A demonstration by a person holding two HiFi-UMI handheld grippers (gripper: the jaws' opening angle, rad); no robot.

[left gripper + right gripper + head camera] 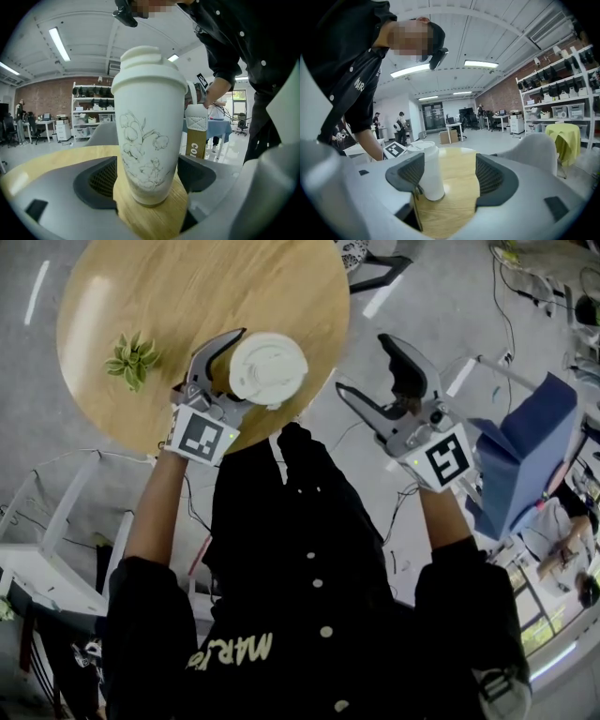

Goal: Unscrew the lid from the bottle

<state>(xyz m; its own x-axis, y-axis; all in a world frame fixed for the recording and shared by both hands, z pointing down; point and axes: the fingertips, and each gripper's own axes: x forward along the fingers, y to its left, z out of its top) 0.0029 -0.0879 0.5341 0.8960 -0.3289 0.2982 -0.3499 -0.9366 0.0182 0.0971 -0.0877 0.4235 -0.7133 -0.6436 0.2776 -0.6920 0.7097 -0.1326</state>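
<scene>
Pinning the bottle [149,140] upright near the bench [178,296] edge with the left gripper [147,183], seemingly clamped low on the body to stop it spinning, lid [143,63] still on, right gripper [364,364] spread wide and empty off to the side, free for the twisting.

One round desk of light wood [187,296] is counted. On it, one tall white bottle with a faint flower drawing [149,140] is found at the near right edge, topped by one white stepped lid [268,367]. One small green plant with pale-edged leaves [131,359] is found toward the left edge. Two grey grippers with black pads are counted: the left gripper [258,371] and the right gripper [362,364]. Two cubes with black-and-white square markers are counted, one on each: the left cube [202,435] and the right cube [446,457].
</scene>
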